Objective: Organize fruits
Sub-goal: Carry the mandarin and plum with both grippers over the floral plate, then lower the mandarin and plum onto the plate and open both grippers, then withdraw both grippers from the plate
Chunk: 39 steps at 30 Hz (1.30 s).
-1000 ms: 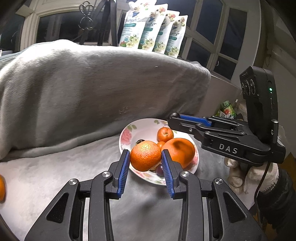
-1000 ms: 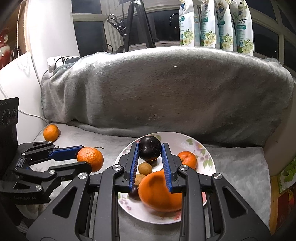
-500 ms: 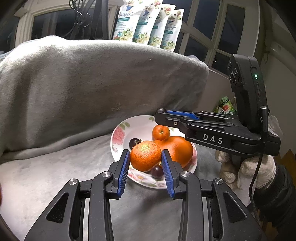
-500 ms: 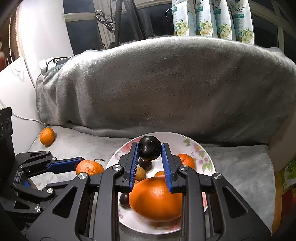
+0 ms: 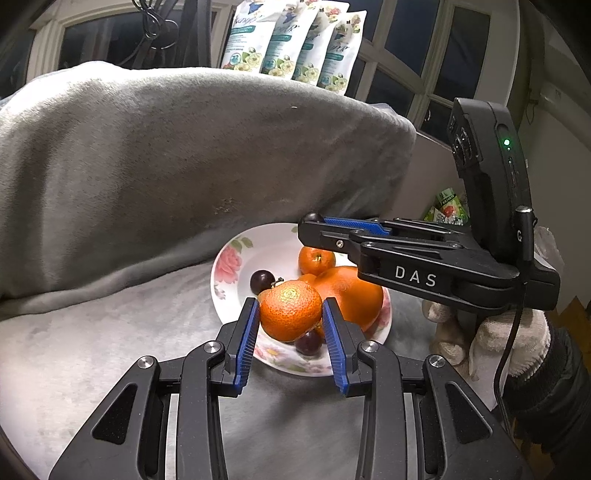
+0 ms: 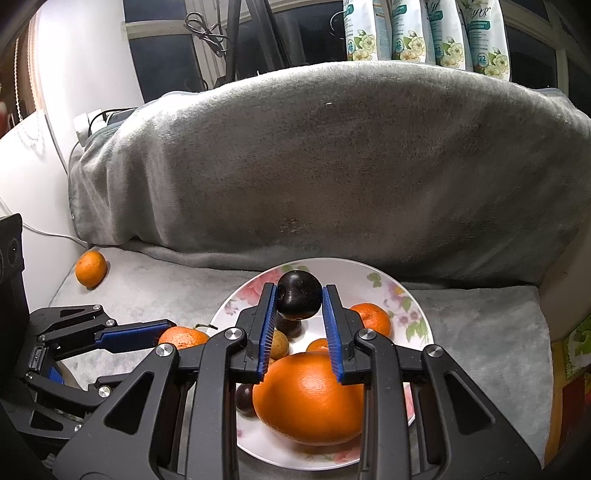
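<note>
A flowered white plate (image 5: pixel 231 254) (image 6: pixel 417 295) on the grey blanket holds a big orange (image 5: pixel 354 291) (image 6: pixel 310 398), a small tangerine (image 5: pixel 316 260) (image 6: pixel 371 319), dark plums (image 5: pixel 262 280) and a small brown fruit (image 6: pixel 279 343). My left gripper (image 5: pixel 290 321) is shut on a tangerine (image 5: pixel 290 312) just over the plate's near rim. My right gripper (image 6: pixel 299 306) is shut on a dark round plum (image 6: pixel 299 295) above the plate's middle; it also shows in the left wrist view (image 5: pixel 312 218).
Another tangerine (image 6: pixel 90 267) lies on the blanket at far left by the bolster. A grey blanket-covered bolster (image 6: pixel 332 166) rises behind the plate. Several floral pouches (image 6: pixel 424 29) stand on the sill. A white wall (image 6: pixel 22 177) borders the left.
My left gripper has carried its tangerine closer over the plate's near rim. My right gripper has held the plum and risen slightly above the plate.
</note>
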Motion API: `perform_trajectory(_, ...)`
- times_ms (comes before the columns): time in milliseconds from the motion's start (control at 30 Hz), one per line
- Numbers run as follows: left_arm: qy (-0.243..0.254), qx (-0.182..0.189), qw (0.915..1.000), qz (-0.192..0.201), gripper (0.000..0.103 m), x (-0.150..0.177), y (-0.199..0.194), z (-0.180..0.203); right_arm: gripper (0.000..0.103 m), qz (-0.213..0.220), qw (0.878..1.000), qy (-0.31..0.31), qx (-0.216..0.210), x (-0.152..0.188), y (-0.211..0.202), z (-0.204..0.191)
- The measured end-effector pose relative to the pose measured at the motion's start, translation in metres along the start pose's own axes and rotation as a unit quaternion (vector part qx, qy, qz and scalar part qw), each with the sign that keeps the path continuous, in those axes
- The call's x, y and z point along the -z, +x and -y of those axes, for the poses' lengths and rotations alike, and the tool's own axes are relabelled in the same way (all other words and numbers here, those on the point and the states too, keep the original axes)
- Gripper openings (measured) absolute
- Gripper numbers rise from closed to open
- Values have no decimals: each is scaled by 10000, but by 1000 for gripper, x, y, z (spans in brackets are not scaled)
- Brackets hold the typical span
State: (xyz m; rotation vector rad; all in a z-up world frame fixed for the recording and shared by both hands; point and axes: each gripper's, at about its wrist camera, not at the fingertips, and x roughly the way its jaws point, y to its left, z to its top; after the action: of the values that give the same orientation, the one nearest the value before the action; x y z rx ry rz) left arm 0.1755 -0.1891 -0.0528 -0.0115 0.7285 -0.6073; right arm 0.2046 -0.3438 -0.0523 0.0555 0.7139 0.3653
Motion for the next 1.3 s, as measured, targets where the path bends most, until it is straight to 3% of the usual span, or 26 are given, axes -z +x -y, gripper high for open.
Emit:
perform_trajectory(500, 20, -11, 10000, 25, 34, 0, 4, 1, 27, -10, 10000, 2, -2, 1, -1, 0)
perform_trajectory(533, 25, -13, 10000, 29, 35, 0, 4, 1, 30, -5, 10000, 12, 0, 0, -2, 1)
perform_trajectory(633, 61, -4, 10000, 52, 37, -1, 3, 2, 65, 85, 10000, 37, 29, 0, -5, 1)
perform_trajectory(700, 65, -39, 10000, 63, 37, -2, 3, 3, 66, 125, 9999, 34, 17, 0, -7, 0)
perform_trajectory(800, 37, -59, 9999, 93, 51, -2, 3, 2, 67, 129, 9999, 21, 21, -1, -8, -1)
perform_trajectory(900, 61, -56, 9999, 115, 53, -2, 0, 4, 78, 157, 9998, -3, 78, -1, -10, -2)
perform_trajectory(967, 85, -76, 9999, 114, 69, -2, -1, 5, 84, 190, 9997, 7, 120, -1, -11, -2)
perform_trajectory(1133, 41, -264, 9996, 125, 83, -2, -4, 6, 95, 265, 9995, 30, 183, -3, -15, -2)
perform_trajectory(1300, 24, -311, 9994, 113, 83, -2, -7, 5, 97, 297, 9994, 40, 190, -3, -18, -2)
